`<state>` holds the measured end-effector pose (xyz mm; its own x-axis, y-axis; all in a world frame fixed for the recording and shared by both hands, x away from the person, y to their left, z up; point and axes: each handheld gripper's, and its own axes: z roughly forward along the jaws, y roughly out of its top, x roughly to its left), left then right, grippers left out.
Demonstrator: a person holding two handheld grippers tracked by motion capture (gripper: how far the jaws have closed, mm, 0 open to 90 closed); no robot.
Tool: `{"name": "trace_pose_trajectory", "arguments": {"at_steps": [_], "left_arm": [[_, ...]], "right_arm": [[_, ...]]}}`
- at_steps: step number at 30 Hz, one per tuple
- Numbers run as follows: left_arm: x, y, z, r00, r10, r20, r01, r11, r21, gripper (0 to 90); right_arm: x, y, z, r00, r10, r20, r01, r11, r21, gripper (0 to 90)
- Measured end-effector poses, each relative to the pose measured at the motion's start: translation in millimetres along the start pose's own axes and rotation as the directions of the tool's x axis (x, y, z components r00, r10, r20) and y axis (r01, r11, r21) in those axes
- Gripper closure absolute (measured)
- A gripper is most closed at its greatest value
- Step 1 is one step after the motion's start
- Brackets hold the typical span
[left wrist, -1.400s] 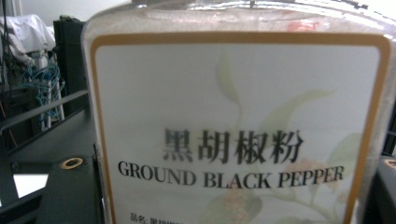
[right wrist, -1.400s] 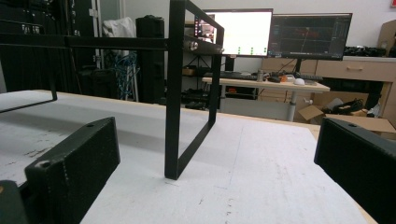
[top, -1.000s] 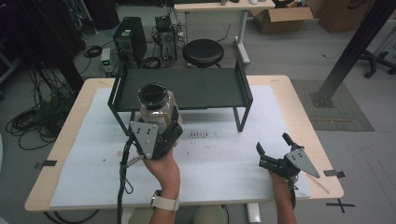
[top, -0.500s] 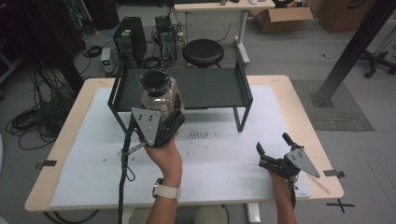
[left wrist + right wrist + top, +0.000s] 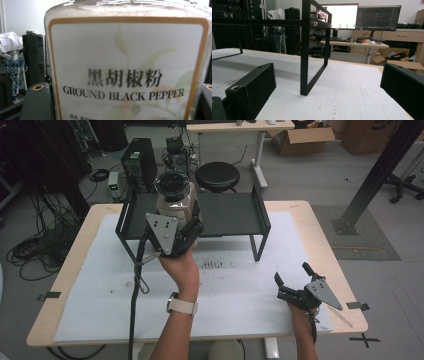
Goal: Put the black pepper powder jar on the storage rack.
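Left claw is gripping the ground black pepper jar upright above the black rack, apparently for shelving; right claw is idling spread-jawed near the tabletop's front-right corner.

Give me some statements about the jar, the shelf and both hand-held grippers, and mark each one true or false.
1. The left hand-held gripper holds a jar. True.
2. The jar's label reads "ground black pepper". True.
3. The right hand-held gripper is clamped on the leg of the black shelf. False: it is open, near the table's front right corner, apart from the shelf.
4. The jar lies on its side on the white sheet. False: it is upright, lifted at the shelf's left part.
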<state>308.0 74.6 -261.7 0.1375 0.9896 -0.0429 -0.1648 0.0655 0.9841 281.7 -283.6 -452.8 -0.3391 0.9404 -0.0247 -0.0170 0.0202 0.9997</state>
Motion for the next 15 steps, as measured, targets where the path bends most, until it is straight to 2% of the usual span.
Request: {"name": "trace_pose_trajectory", "arguments": {"at_steps": [9, 15], "left_arm": [[-5.9, -1.1, 23.8, 1.0000, 0.000, 0.004, 0.000, 0.9999, 0.010, 25.2], [-8.2, -2.5, 46.3, 1.0000, -0.003, -0.007, 0.004, 0.9998, 0.021, 25.2]], "right_arm": [[-0.1, 0.0, 0.0, 1.0000, -0.001, 0.000, 0.001, 1.000, 0.001, 0.0], [-0.3, 0.0, 0.1, 1.0000, -0.003, 0.001, 0.003, 1.000, 0.001, 0.0]]}}
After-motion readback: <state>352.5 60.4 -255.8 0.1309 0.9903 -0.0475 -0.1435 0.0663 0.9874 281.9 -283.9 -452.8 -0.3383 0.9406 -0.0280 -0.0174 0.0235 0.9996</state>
